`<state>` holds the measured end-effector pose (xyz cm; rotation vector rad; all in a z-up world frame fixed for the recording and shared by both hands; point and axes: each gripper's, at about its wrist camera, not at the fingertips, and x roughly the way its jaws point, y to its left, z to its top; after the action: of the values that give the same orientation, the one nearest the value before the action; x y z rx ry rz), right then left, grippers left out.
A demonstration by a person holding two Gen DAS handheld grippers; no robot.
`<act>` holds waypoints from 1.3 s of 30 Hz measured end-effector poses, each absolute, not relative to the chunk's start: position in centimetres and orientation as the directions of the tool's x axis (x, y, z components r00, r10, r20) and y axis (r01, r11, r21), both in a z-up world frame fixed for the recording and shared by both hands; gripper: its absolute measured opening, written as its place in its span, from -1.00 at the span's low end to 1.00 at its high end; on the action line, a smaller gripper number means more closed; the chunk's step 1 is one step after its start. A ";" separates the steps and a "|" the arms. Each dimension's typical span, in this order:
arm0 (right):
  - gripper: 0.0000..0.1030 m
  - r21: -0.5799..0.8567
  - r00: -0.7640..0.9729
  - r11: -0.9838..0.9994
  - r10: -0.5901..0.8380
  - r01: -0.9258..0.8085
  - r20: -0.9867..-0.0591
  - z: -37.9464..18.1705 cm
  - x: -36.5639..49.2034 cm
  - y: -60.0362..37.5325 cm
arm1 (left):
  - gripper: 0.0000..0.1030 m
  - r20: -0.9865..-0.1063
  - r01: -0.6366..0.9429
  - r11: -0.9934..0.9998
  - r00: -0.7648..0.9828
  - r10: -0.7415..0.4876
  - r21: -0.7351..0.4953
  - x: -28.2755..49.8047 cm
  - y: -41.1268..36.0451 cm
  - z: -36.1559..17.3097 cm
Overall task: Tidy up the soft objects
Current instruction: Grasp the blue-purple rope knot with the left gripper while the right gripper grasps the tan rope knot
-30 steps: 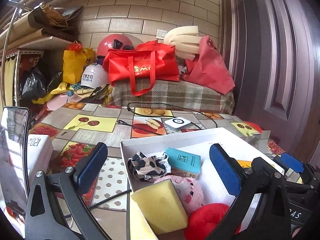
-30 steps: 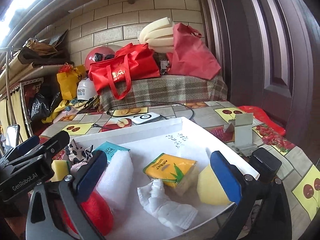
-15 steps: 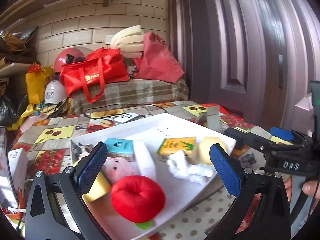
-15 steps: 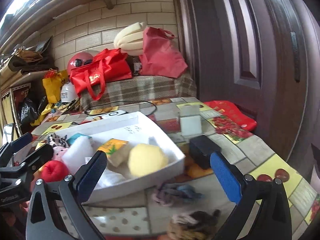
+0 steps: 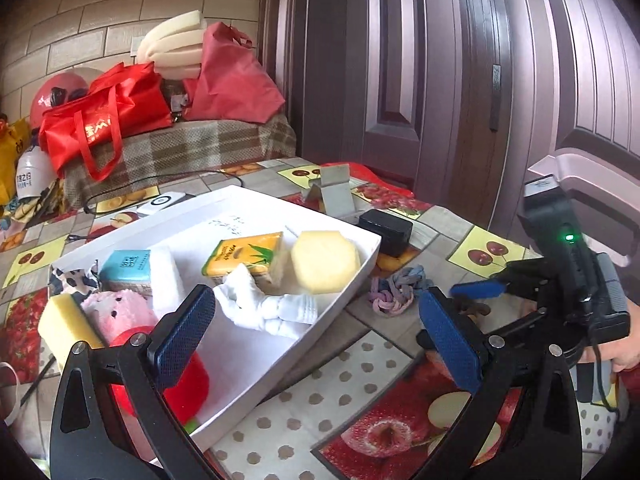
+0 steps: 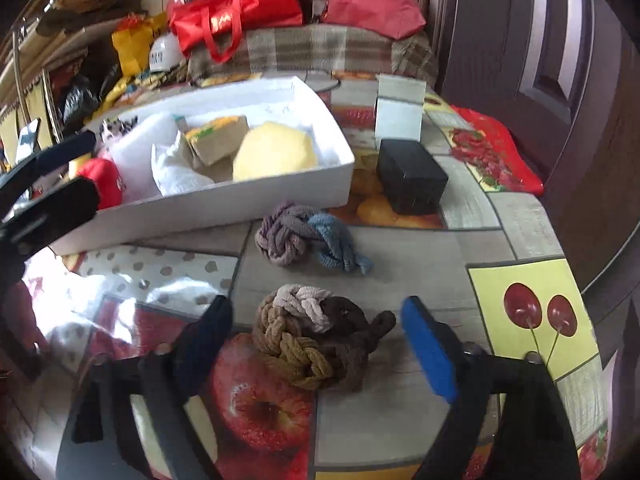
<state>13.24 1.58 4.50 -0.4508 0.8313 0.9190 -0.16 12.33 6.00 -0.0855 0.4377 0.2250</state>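
In the right wrist view a braided knot (image 6: pixel 316 342) of chenille cord, tan, cream and dark brown, lies on the glossy fruit-print oilcloth of the desk (image 6: pixel 400 272), low in the frame. The right gripper (image 6: pixel 320 350) straddles it; its fingers have just been closing, yet gaps remain on both sides and the ribbed blue pads do not touch the cord. Its left finger is blurred and dark. Above, a second knot (image 6: pixel 308 240), mauve and grey-blue, lies just beside the wall of a shallow white cardboard tray (image 6: pixel 224 204). A matte black box (image 6: pixel 412 176) stands to the right. In the left wrist view the left gripper (image 5: pixel 320 334) holds its fingers wide apart over the tray's near corner, clamping nothing. The tray holds a yellow octagonal foam block (image 5: pixel 324 256), a knotted white cloth (image 5: pixel 272 308), a pink plush (image 5: pixel 120 312), a red cushion partly hidden behind the finger, and an orange tissue pack (image 5: pixel 248 254) whose print is too small to read. Handwriting on the tray floor is illegible.
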 end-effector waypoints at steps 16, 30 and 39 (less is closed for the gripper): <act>-0.29 0.262 0.352 0.703 0.599 -0.662 -0.719 5.8 18.5 -8.8 | 0.98 -0.623 0.068 0.996 0.777 -0.089 -0.057 11.3 7.0 4.5; -0.29 0.327 0.326 0.689 0.637 -0.647 -0.699 5.7 19.1 -8.9 | 0.98 -0.620 0.169 0.984 0.766 -0.170 -0.060 8.4 4.5 4.9; -0.29 0.317 0.328 0.690 0.632 -0.651 -0.702 5.6 19.1 -8.9 | 0.40 -0.769 0.071 0.997 0.638 -0.044 0.002 11.8 5.2 2.0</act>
<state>19.12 -8.87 5.58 -0.0235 0.9079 0.8399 11.80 5.18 1.98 0.0335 0.8765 -0.0657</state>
